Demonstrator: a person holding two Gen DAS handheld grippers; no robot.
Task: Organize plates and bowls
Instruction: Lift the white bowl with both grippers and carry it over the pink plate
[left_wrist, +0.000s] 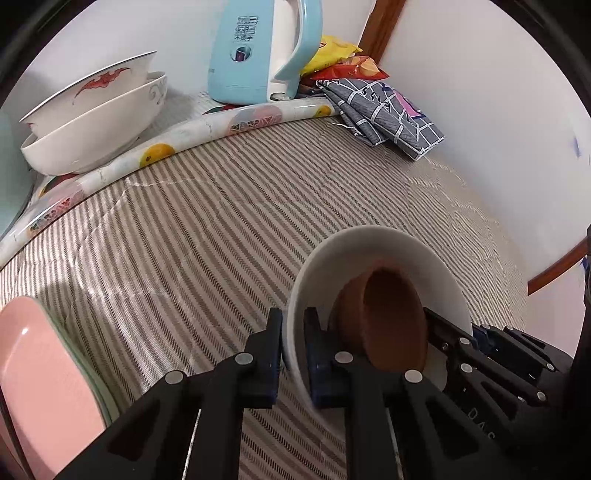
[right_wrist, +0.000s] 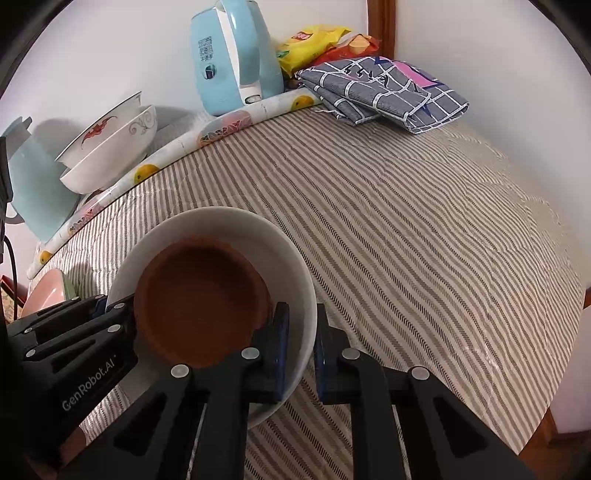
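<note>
A white bowl (left_wrist: 373, 247) with a small brown dish (left_wrist: 391, 317) inside it is held over the striped tablecloth. My left gripper (left_wrist: 293, 332) is shut on the bowl's left rim. My right gripper (right_wrist: 301, 332) is shut on the same white bowl (right_wrist: 221, 225) at its right rim, with the brown dish (right_wrist: 199, 306) beside its inner finger. Each gripper shows in the other's view, the right one in the left wrist view (left_wrist: 480, 350). Two stacked white bowls (left_wrist: 92, 122) stand at the back left, also in the right wrist view (right_wrist: 107, 147). Pink and green plates (left_wrist: 40, 369) lie at the near left.
A light blue kettle (left_wrist: 258, 51) stands at the back by the wall, with snack bags (left_wrist: 343, 59) and a folded grey checked cloth (left_wrist: 388, 110) to its right. A fruit-print rolled mat (left_wrist: 166, 144) crosses the back. A pale blue jug (right_wrist: 33, 184) stands far left.
</note>
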